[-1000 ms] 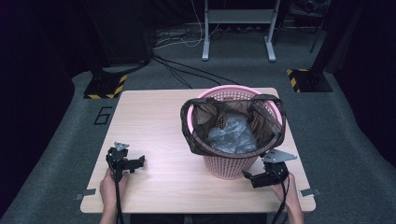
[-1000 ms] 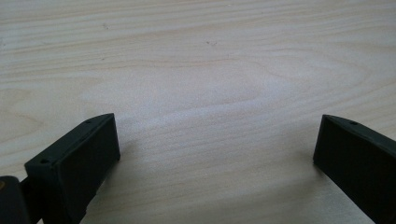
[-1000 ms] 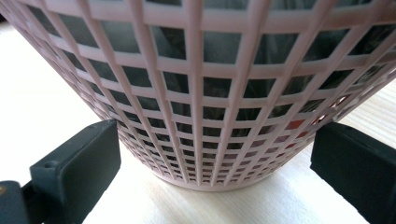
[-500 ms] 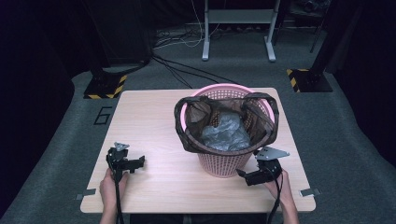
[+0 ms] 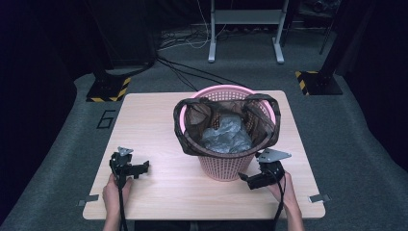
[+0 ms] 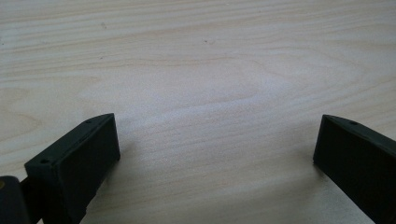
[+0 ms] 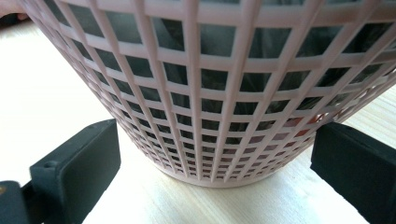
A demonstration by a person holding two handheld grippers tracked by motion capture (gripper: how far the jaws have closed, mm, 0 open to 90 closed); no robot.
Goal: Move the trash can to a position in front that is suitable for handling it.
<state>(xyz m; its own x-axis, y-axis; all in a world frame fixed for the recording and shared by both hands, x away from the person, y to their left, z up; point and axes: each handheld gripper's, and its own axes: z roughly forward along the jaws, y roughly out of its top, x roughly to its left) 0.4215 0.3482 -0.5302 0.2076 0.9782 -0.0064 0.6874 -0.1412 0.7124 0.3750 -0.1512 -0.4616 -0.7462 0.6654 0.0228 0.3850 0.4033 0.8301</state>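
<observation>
Basket (image 5: 226,161) on surface (image 5: 159,120) holds dark bag (image 5: 190,130) with grey plastic (image 5: 225,137); both tools, left tool (image 5: 139,168) and right tool (image 5: 245,179), released.

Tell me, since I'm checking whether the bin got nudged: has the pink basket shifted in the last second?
Yes. The pink basket has slid leftward along the table, away from its right edge. The left gripper stays put.

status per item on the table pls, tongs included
pink basket: upright on the table, lined with a bag
dark bag: open, edge folded over the basket rim
crumpled grey plastic: lying inside the bag
left tongs: open, nothing between the jaws, over bare table
right tongs: open, jaws either side of the basket's base, not closed on it
</observation>
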